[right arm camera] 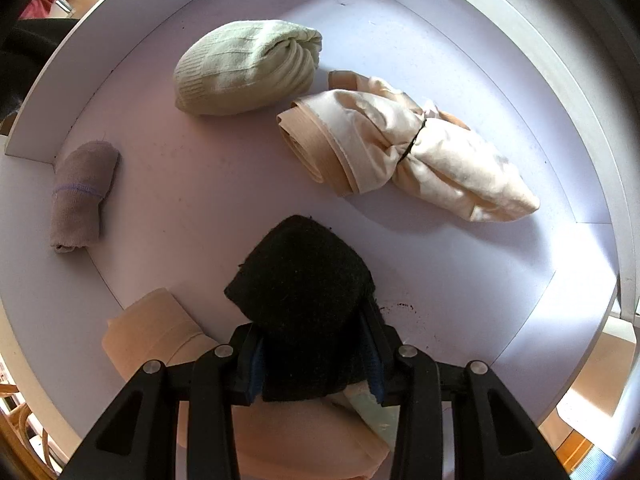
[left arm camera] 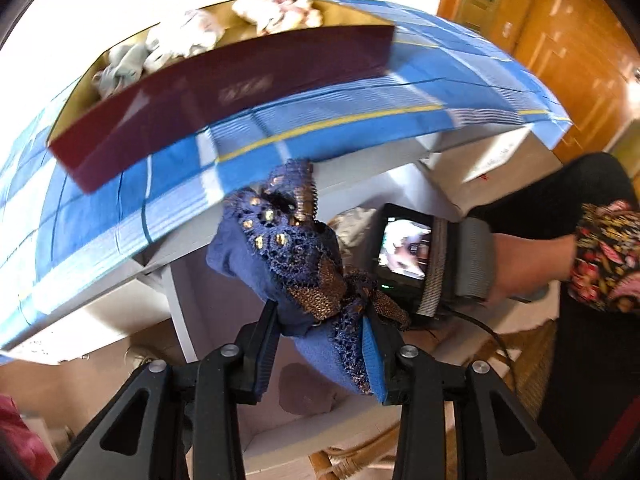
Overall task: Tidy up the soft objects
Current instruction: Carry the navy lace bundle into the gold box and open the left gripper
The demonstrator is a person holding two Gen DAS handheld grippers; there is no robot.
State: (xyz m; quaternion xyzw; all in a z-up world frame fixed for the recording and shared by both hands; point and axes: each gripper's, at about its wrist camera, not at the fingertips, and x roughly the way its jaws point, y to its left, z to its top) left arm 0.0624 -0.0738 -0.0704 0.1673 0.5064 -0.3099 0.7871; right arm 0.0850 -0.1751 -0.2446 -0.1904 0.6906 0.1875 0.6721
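In the left wrist view my left gripper is shut on a navy blue lace garment with gold trim, held in the air below the table edge. A dark red box with pale soft items inside stands on the blue checked tablecloth. In the right wrist view my right gripper is shut on a black rolled sock just above a white shelf. A pale green sock roll, a cream bundle tied with a black band and a grey-brown sock roll lie on the shelf.
A beige roll lies under the right gripper at the shelf's front edge. White shelf walls curve around the back and right. The other gripper's camera and the person's hand are right of the lace garment. White compartments sit under the table.
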